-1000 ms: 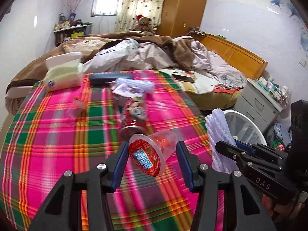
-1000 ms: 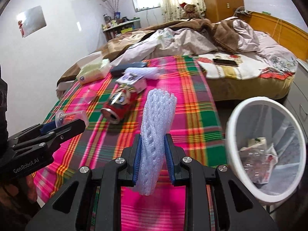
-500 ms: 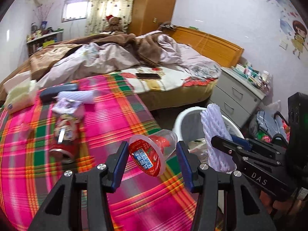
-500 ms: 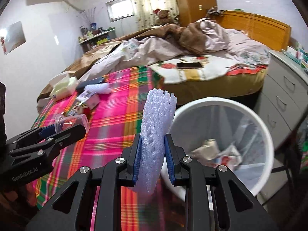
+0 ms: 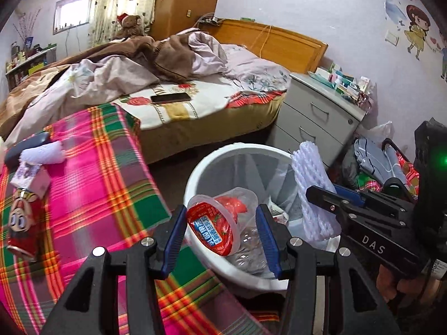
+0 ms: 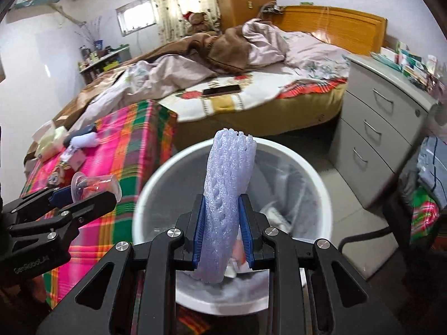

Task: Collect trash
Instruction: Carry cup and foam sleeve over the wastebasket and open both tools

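Note:
My left gripper point(image 5: 220, 223) is shut on a clear plastic cup with a red foil lid point(image 5: 218, 223) and holds it over the near rim of the white trash bin point(image 5: 195, 173). My right gripper point(image 6: 222, 226) is shut on a white foam net sleeve point(image 6: 229, 184), held upright above the bin point(image 6: 315, 178), which has paper and plastic trash inside. The left gripper with the cup point(image 6: 92, 185) shows at the left of the right wrist view. The right gripper with the sleeve point(image 5: 310, 184) shows at the right of the left wrist view.
A plaid-covered table point(image 5: 92, 184) at the left carries a red can point(image 5: 23, 223), a small box point(image 5: 30, 176), a white roll point(image 5: 42, 153) and a tissue pack point(image 6: 50, 139). A bed point(image 5: 195, 95) with a phone point(image 5: 170, 98) lies behind. A grey drawer unit point(image 6: 385, 128) stands right.
Both grippers have swung right from over the table to above the bin, each still holding its item. The bin now fills the centre of both views.

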